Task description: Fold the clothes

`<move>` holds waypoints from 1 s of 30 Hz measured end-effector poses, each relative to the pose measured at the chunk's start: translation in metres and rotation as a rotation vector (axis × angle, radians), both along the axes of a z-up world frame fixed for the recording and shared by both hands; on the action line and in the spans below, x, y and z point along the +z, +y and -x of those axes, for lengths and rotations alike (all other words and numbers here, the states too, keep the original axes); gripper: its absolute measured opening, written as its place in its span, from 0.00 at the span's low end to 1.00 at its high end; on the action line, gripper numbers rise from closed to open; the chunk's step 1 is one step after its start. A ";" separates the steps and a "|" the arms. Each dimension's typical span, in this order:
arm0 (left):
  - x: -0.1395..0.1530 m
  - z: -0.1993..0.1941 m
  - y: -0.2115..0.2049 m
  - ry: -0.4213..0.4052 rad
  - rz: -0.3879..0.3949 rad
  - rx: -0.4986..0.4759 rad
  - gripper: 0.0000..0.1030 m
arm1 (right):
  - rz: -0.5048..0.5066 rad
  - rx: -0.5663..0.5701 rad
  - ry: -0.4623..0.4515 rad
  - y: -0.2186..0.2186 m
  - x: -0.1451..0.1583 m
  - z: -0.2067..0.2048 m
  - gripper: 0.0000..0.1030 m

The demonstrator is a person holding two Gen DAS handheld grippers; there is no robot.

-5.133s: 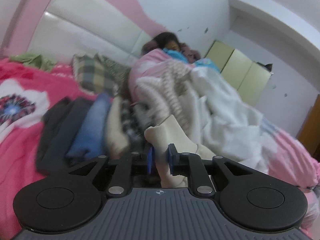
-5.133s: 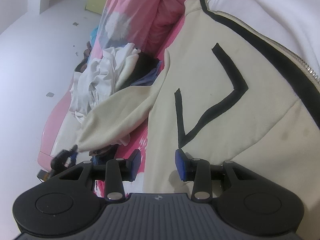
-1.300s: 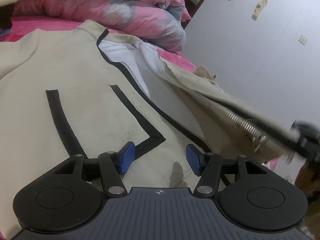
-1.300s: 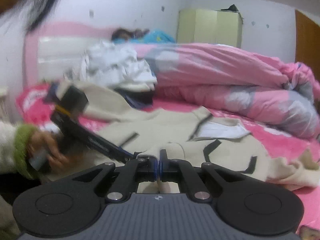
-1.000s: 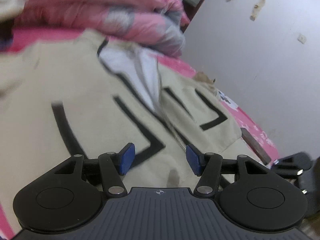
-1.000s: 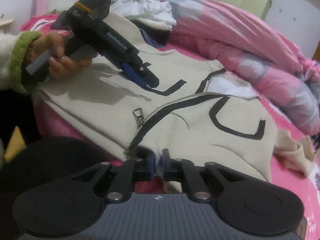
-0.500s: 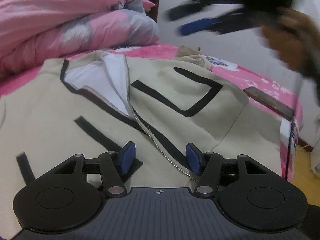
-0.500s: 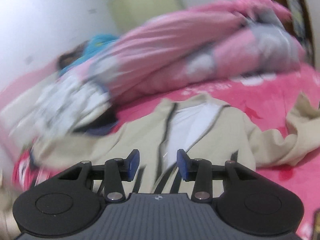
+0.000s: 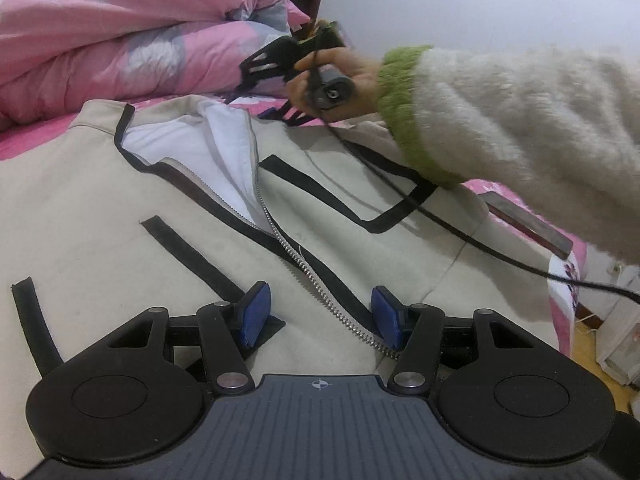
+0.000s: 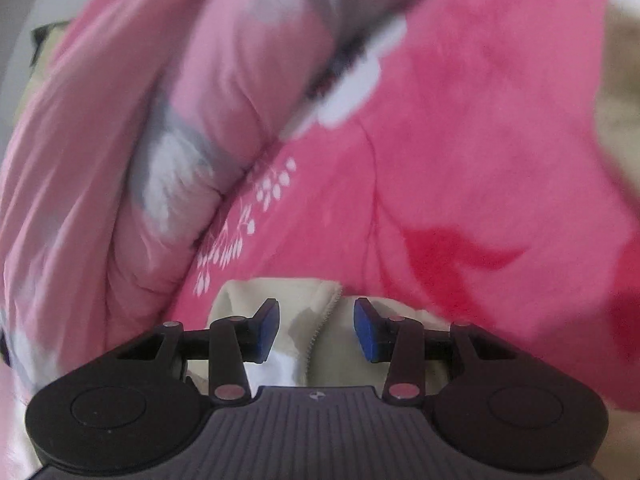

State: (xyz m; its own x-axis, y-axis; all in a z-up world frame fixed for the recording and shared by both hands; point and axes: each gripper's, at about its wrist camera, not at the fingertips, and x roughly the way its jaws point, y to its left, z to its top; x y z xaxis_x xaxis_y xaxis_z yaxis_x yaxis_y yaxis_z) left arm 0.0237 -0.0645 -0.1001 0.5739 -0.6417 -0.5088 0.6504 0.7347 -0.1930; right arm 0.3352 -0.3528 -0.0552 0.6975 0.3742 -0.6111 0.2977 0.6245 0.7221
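Observation:
A cream jacket (image 9: 120, 208) with black stripes and a metal zipper (image 9: 312, 276) lies flat, front up, on the pink bed. My left gripper (image 9: 320, 314) hovers open over its bottom hem, one pad on each side of the zipper's lower end, with nothing clamped. A hand in a fuzzy white sleeve with a green cuff (image 9: 404, 120) holds my right gripper (image 9: 248, 92) at the collar end. In the right wrist view, the right gripper (image 10: 316, 330) stands open just above the jacket's collar edge (image 10: 296, 296), its pads apart from the cloth.
A bunched pink duvet (image 9: 100, 40) lies beyond the collar, and again at left (image 10: 140, 160). Pink bedsheet (image 10: 480, 160) spreads past the jacket. A black cable (image 9: 440, 220) trails across the jacket's right half. A dark flat object (image 9: 528, 224) lies at the bed edge; floor is to the right.
The right gripper let go of the jacket's front edge, opened, and swung across to the collar end. The jacket front now lies closed. The left gripper shifted slightly along the hem.

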 end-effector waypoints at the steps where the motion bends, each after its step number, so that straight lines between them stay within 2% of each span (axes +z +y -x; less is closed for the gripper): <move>1: 0.000 0.000 0.000 0.000 0.002 -0.001 0.54 | 0.004 0.016 0.004 0.003 -0.002 -0.004 0.43; 3: 0.000 0.000 0.001 0.001 0.006 -0.001 0.54 | 0.040 0.063 -0.023 0.012 0.002 -0.007 0.42; 5: 0.000 0.000 0.002 0.002 0.008 -0.002 0.54 | 0.082 0.098 -0.054 0.022 0.008 -0.009 0.33; 6: 0.000 0.000 0.003 0.002 0.010 -0.002 0.54 | 0.106 0.106 -0.083 0.027 0.013 -0.007 0.15; 7: 0.000 0.001 0.003 0.003 0.011 -0.002 0.54 | 0.132 0.114 -0.121 0.032 0.019 -0.004 0.06; 9: 0.000 0.001 0.004 0.002 0.013 -0.002 0.54 | 0.191 0.138 -0.198 0.043 0.032 0.000 0.06; 11: 0.000 0.000 0.004 0.003 0.015 -0.002 0.54 | 0.293 0.207 -0.304 0.064 0.051 0.008 0.06; 14: -0.001 -0.001 0.004 0.004 0.019 -0.003 0.54 | 0.450 0.367 -0.440 0.104 0.070 0.020 0.06; 16: -0.001 -0.001 0.004 0.003 0.019 -0.003 0.54 | 0.507 0.467 -0.501 0.129 0.077 0.027 0.06; 17: -0.001 0.000 0.004 0.003 0.020 -0.002 0.54 | 0.571 0.509 -0.525 0.143 0.079 0.032 0.06; 20: -0.001 0.000 0.005 0.004 0.023 -0.003 0.54 | 0.867 0.683 -0.549 0.192 0.065 0.044 0.06; 23: -0.001 -0.001 0.006 0.006 0.026 -0.003 0.54 | 1.236 0.940 -0.501 0.240 0.019 0.061 0.06; 25: -0.001 0.000 0.007 0.006 0.028 -0.003 0.54 | 1.399 1.069 -0.491 0.258 -0.009 0.077 0.05; 27: -0.001 0.000 0.007 0.007 0.029 -0.003 0.54 | 1.460 1.084 -0.514 0.263 -0.018 0.086 0.06; 30: -0.001 0.000 0.006 0.007 0.029 -0.003 0.54 | 1.354 1.011 -0.501 0.254 0.002 0.080 0.11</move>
State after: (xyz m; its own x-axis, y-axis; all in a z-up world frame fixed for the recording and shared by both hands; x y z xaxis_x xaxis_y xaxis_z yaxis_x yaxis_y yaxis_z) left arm 0.0240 -0.0582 -0.1006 0.5684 -0.6579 -0.4941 0.6509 0.7268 -0.2191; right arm 0.2548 -0.0992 -0.0536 0.7347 0.1969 -0.6492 -0.6175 0.5904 -0.5198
